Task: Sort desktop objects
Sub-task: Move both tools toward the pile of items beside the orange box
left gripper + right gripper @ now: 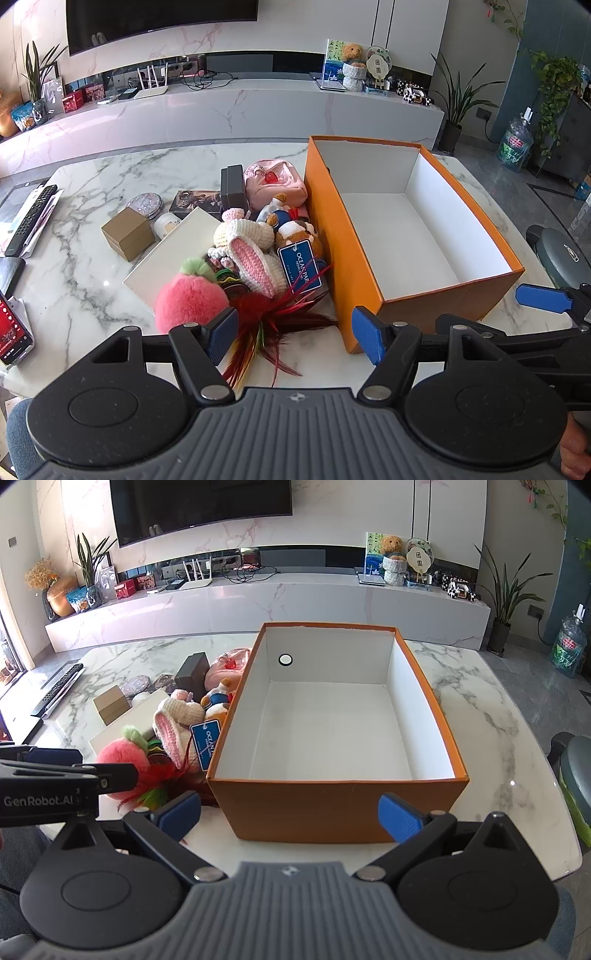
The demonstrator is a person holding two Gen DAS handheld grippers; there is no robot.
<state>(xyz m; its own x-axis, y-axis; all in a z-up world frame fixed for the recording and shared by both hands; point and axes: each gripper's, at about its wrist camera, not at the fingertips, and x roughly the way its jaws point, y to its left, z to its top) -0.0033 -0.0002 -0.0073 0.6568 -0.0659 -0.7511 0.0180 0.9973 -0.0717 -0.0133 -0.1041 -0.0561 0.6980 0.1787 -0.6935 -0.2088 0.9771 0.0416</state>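
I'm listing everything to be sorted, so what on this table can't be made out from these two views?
- Items under the plush pile, left wrist view: buried beneath the crochet bunny.
- Blue tag, right wrist view: text cut off by the orange box wall.
- Phone, left wrist view: cropped by the frame edge.

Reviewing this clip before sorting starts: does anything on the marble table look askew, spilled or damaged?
Nothing is damaged. The soft toys and small boxes lie in a jumbled heap left of the open orange cardboard box, which is empty inside.

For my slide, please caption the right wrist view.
Open right gripper before the empty orange box; toys piled beside it.
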